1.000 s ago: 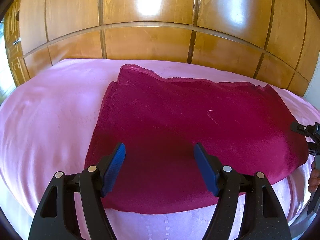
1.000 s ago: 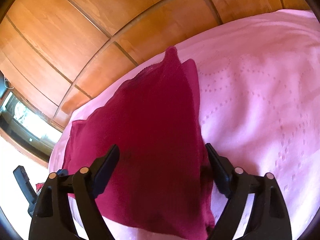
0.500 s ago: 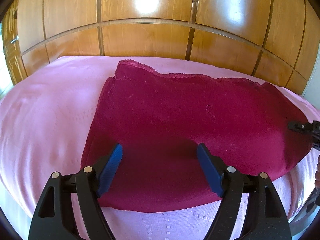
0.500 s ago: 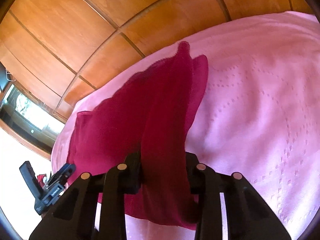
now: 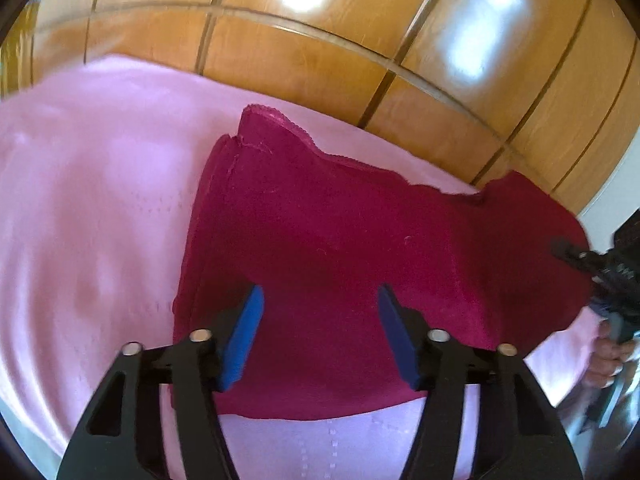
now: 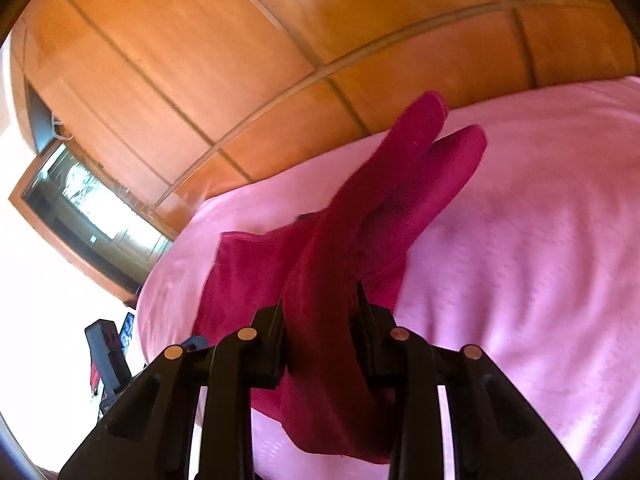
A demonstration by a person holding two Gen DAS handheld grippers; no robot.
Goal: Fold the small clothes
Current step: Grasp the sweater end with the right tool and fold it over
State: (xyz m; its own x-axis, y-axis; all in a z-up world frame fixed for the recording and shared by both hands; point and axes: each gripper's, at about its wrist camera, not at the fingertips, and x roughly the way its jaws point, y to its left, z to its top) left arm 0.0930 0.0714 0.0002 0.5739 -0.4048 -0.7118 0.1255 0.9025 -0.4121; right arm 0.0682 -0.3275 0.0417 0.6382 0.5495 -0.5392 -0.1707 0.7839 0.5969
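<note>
Right fingers: the right gripper (image 6: 320, 320) is clamped on a bunched fold of the crimson garment (image 6: 340, 248); the cloth fills the narrow gap between the black fingers (image 6: 272, 336) and hangs down below them.
Left fingers: the left gripper (image 5: 320, 328) stands half open and has just been closing; its blue pads (image 5: 244, 336) sit over the garment's near edge with cloth between them, but whether they press on it I cannot tell.
Garment, left view: the crimson garment (image 5: 328, 240) lies spread ahead of the fingers on the bed, its scalloped hem beyond the left finger, its right end lifted toward the right gripper (image 5: 576, 258) at the frame's edge.
Garment, right view: beyond the grip it rises in a ridge, two rounded lobes at its far end.
Hand: a hand (image 5: 608, 356) grips the right tool's handle, right of the fingers.
Bed: pink cover (image 5: 100, 200) beneath and to both sides.
Far: wooden panelled wardrobe (image 5: 320, 48) beyond the bed.
</note>
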